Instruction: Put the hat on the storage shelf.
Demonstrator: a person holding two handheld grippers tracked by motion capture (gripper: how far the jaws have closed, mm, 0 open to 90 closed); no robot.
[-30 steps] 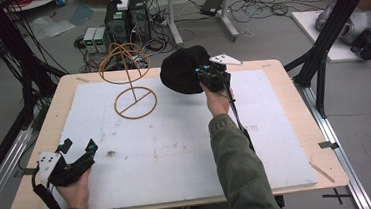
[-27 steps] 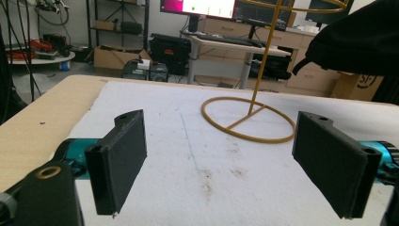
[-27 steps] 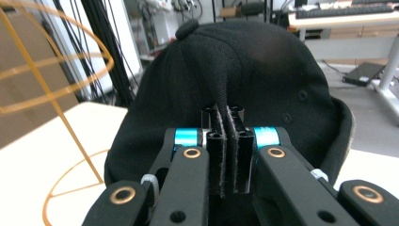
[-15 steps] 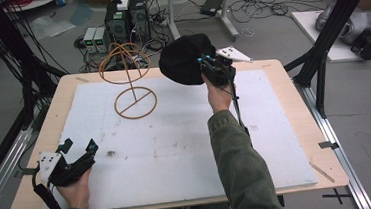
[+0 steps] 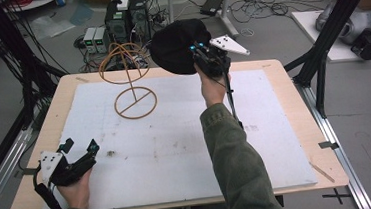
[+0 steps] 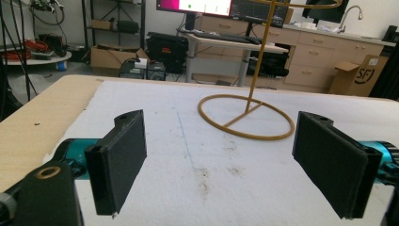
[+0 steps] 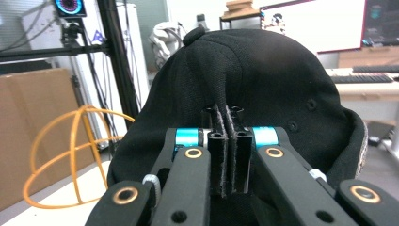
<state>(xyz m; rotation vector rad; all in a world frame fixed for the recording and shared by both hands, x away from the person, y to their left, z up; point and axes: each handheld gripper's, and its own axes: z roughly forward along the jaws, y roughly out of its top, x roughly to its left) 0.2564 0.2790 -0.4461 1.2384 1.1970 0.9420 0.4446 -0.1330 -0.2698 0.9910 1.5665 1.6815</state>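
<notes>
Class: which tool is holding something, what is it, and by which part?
The right tool pinches a fold of the black cap fabric; the left tool holds nothing.

wire stand [image 5: 130, 83] blocks far-left of mat [image 5: 177, 150] (near half, right side open).

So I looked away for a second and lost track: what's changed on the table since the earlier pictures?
The right gripper, shut on the black cap, has lifted it higher and a little toward the wire stand; in the right gripper view its fingers pinch the cloth. The left gripper stayed open at the near edge of the table, and the stand has not moved.
</notes>
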